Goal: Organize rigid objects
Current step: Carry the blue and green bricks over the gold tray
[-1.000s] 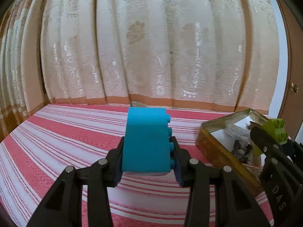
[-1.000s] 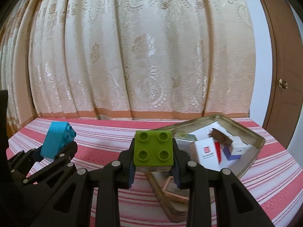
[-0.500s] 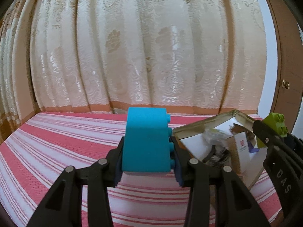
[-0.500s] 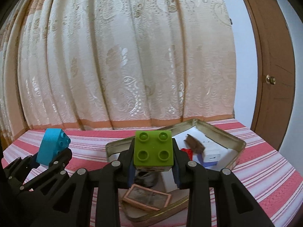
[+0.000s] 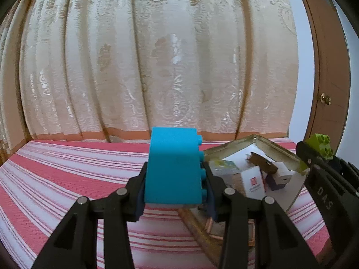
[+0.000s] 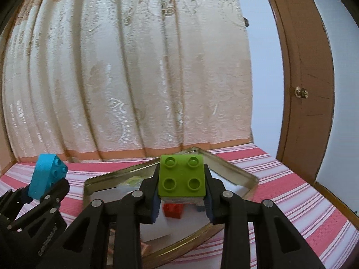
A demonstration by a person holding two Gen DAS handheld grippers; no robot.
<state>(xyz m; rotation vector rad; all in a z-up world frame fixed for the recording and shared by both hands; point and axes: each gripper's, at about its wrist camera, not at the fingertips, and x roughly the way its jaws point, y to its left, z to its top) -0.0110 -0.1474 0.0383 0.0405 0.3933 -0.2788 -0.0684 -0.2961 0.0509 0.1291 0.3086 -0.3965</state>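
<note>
My left gripper [image 5: 175, 190] is shut on a tall blue brick [image 5: 172, 165], its studs facing right; the same blue brick [image 6: 47, 174] shows at the left of the right wrist view. My right gripper [image 6: 181, 197] is shut on a green brick [image 6: 181, 174], four studs facing the camera; the green brick [image 5: 320, 145] also appears at the right edge of the left wrist view. A metal tin [image 6: 237, 172] lies on the striped cloth below and ahead of both grippers. The right gripper hangs over the tin's inside, the left one over its near left edge.
The tin [image 5: 273, 143] holds a white box [image 5: 253, 181], a small white-and-purple block [image 5: 280, 174], a brown piece [image 5: 262, 161] and a red brick [image 6: 172, 210]. A red-and-white striped cloth [image 5: 67, 174] covers the surface. Cream curtains [image 6: 134, 78] hang behind; a wooden door [image 6: 307, 85] stands at right.
Both grippers have moved to the right toward the tin while holding their bricks. The tin has slid from the right side to beneath and ahead of the fingers.
</note>
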